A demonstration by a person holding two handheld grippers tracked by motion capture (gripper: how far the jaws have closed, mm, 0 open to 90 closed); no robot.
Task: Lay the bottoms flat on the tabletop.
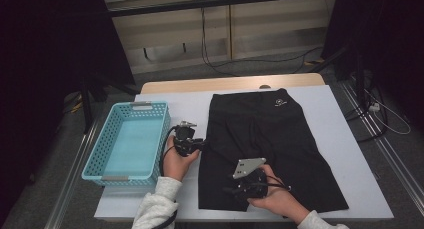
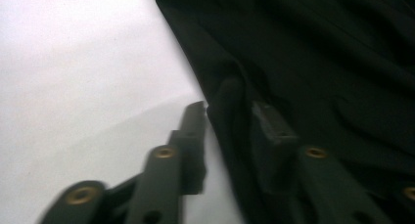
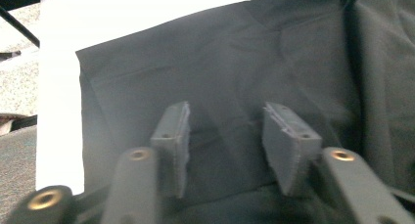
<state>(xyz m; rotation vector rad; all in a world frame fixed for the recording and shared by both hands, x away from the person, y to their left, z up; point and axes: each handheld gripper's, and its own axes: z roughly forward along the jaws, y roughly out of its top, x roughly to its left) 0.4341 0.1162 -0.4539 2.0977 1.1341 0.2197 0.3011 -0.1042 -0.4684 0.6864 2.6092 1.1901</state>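
Black shorts (image 1: 265, 144): laid flat on the white worktop (image 1: 345, 134), waistband at the far side; lower hems partly covered by the hands.
Left gripper (image 1: 200, 143): held at the shorts' left edge; fingers (image 2: 193, 121) parted, a fold of cloth seen between them, not pinched.
Right gripper (image 1: 231, 191): held over the lower left leg; fingers (image 3: 173, 136) released, apart above the cloth.
Turquoise basket (image 1: 162, 139): set left of the shorts, just beside the left gripper.
Open room: bare worktop is seen right of the shorts.
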